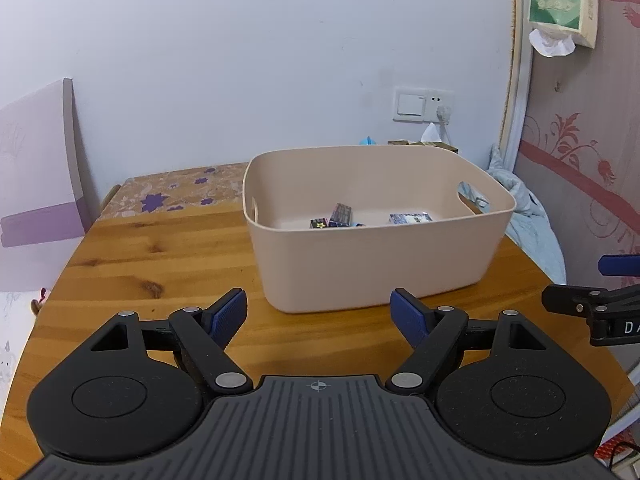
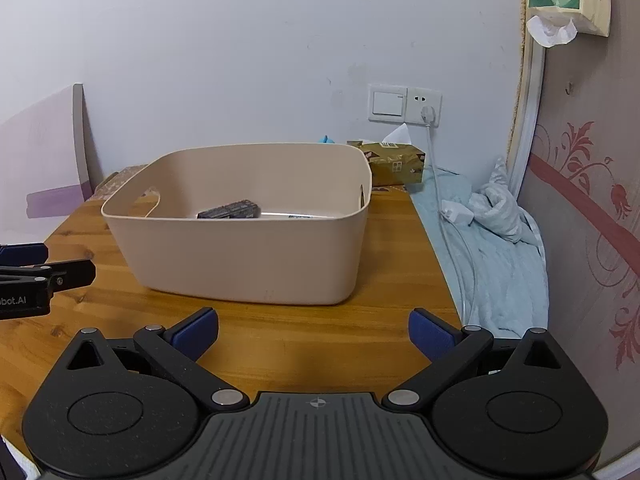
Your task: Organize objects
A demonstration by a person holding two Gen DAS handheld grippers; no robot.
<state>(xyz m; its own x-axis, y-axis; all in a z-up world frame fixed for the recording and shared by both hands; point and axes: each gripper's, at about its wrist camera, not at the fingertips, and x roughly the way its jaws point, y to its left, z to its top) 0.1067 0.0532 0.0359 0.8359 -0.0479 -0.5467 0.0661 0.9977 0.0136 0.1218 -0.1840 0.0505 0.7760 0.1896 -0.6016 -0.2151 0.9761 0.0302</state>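
Note:
A beige plastic bin (image 1: 372, 264) with cut-out handles stands on the wooden table (image 1: 152, 264). Inside it lie a dark small box (image 1: 340, 216) and a blue-white packet (image 1: 410, 218). My left gripper (image 1: 318, 308) is open and empty, just in front of the bin's near wall. In the right wrist view the same bin (image 2: 248, 260) holds a dark box (image 2: 232, 210). My right gripper (image 2: 314, 332) is open and empty, a little short of the bin. The other gripper shows at the edge of each view, the right one (image 1: 600, 304) and the left one (image 2: 32, 280).
A gold tissue box (image 2: 396, 162) stands behind the bin by the wall socket (image 2: 424, 106). A light blue blanket (image 2: 496, 248) with a white charger lies off the table's right edge. A purple-and-white board (image 1: 40, 168) leans at the left.

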